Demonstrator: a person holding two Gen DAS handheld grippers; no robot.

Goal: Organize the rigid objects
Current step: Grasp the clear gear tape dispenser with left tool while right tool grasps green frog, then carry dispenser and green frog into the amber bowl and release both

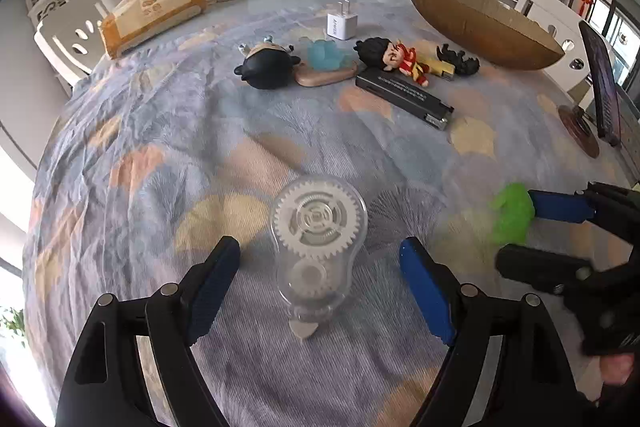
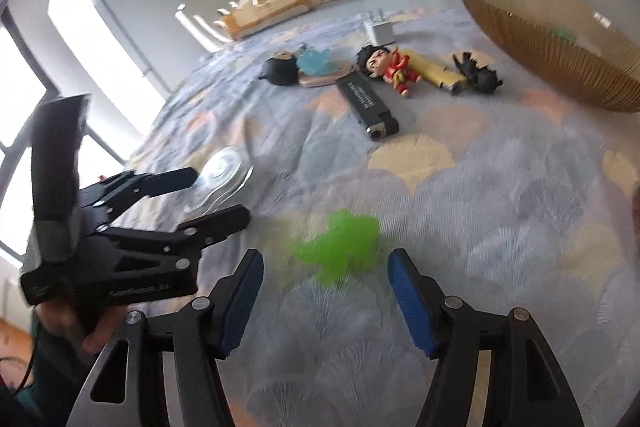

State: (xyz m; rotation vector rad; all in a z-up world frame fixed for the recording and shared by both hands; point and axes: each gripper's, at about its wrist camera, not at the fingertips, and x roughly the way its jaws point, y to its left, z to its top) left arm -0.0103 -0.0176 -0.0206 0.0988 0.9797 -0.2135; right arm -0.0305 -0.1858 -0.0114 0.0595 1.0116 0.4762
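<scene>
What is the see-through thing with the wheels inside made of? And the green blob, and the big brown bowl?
The correction tape looks like clear, glossy hard plastic: white toothed gears show through its shell. The green toy seems translucent and rubbery or plastic, though it's blurred. The bowl looks like amber ribbed glass or plastic; fine ridges line its wall.

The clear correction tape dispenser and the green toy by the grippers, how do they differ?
The correction tape dispenser is clear hard plastic with white gears showing inside; the green toy is translucent bright green and lumpy. The dispenser lies flat between the open fingers of the left gripper; the toy lies just ahead of the open right gripper. Both rest on the patterned cloth, ungrasped.
</scene>
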